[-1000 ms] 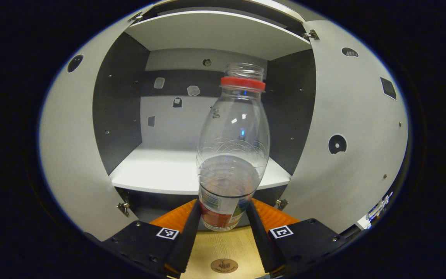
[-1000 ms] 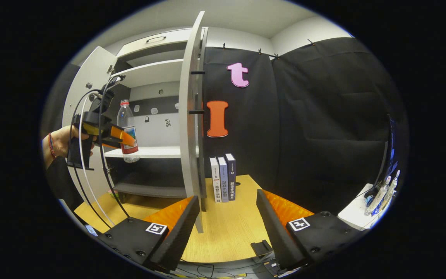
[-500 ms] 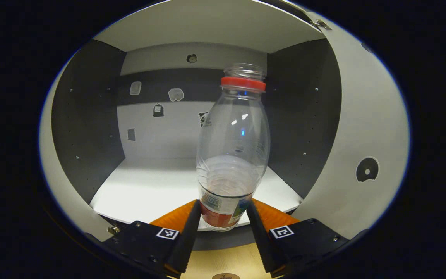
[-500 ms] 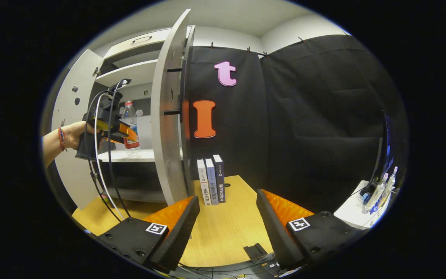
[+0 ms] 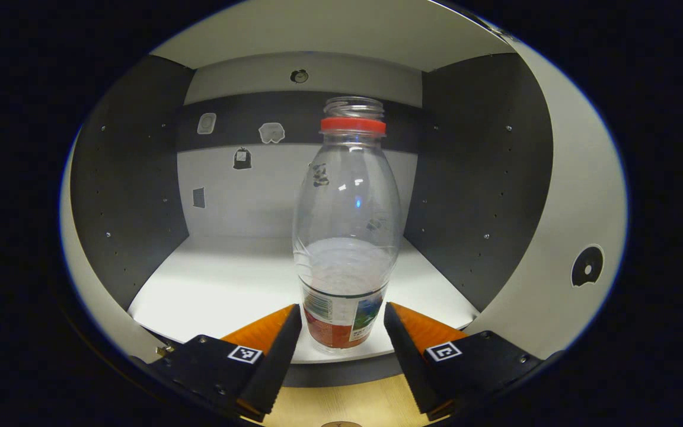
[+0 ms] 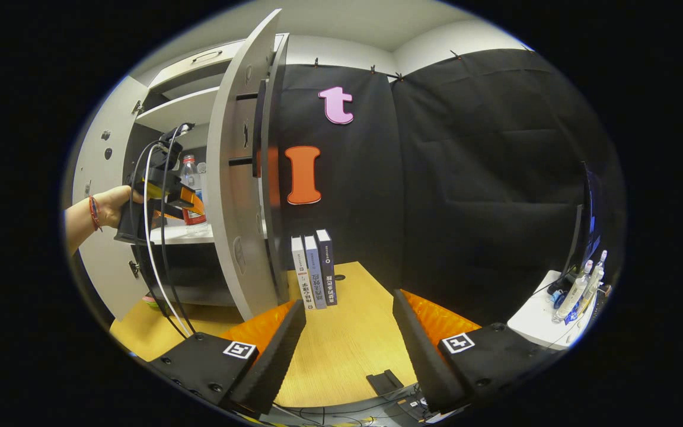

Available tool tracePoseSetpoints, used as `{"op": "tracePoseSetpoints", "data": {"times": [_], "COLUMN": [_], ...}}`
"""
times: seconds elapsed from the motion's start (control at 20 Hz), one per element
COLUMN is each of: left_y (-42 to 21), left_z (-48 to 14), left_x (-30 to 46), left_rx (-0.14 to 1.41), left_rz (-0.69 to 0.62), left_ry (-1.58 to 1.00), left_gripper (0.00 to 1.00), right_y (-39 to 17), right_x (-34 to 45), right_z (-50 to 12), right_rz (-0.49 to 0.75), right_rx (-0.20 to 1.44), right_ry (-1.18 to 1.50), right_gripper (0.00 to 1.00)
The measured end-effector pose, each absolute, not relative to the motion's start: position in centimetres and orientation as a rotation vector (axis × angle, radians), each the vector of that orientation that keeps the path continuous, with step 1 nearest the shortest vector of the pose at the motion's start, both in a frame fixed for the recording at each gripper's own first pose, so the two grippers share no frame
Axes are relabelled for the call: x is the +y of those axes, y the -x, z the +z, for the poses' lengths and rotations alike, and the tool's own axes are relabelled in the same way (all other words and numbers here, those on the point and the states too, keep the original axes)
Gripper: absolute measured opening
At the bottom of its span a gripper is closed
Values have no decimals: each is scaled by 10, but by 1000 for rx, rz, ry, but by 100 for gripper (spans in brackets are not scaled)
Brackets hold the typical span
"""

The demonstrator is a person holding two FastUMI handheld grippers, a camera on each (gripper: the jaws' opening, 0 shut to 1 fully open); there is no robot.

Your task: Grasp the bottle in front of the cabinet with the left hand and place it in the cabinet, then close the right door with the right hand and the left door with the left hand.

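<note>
A clear bottle (image 5: 344, 237) with a red neck ring, no cap and a red label stands upright on the white cabinet shelf (image 5: 223, 284), near its front edge. My left gripper (image 5: 341, 320) is open, one finger on each side of the bottle's base with a narrow gap. In the right gripper view, the left gripper (image 6: 169, 198) is held by a hand (image 6: 104, 204) at the shelf, beside the bottle (image 6: 189, 178). The right door (image 6: 238, 178) stands wide open, edge toward me. My right gripper (image 6: 350, 320) is open over the wooden table (image 6: 341, 350), with nothing between its fingers.
The cabinet's left door (image 6: 95, 178) is open too. Three books (image 6: 315, 270) stand upright on the table just right of the right door. A white side table (image 6: 549, 323) with small bottles stands at far right. Cables hang from the left gripper.
The left gripper carried the bottle forward into the cabinet and set it on the shelf, then its fingers parted from it. The right gripper drifted so the right door looms closer.
</note>
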State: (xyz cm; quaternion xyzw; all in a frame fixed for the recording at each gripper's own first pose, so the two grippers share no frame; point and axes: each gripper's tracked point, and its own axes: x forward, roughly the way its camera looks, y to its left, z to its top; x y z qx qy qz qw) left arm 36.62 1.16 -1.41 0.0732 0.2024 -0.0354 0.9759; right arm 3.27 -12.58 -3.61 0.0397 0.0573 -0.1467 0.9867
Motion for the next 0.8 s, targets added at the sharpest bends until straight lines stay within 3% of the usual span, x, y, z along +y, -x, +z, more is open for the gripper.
{"op": "tracePoseSetpoints", "data": {"times": [0.1, 0.8], "left_y": [-361, -247], "left_z": [-12, 53], "left_x": [13, 18], "left_rx": [402, 241], "left_rz": [-69, -84], "left_ry": [-144, -168], "left_gripper": [98, 95], "right_y": [-30, -50], "right_x": [-124, -106], "right_z": [-36, 10], "right_rz": [-289, -186], "right_rx": [114, 45], "right_ry": [-73, -12], "right_gripper": [98, 97]}}
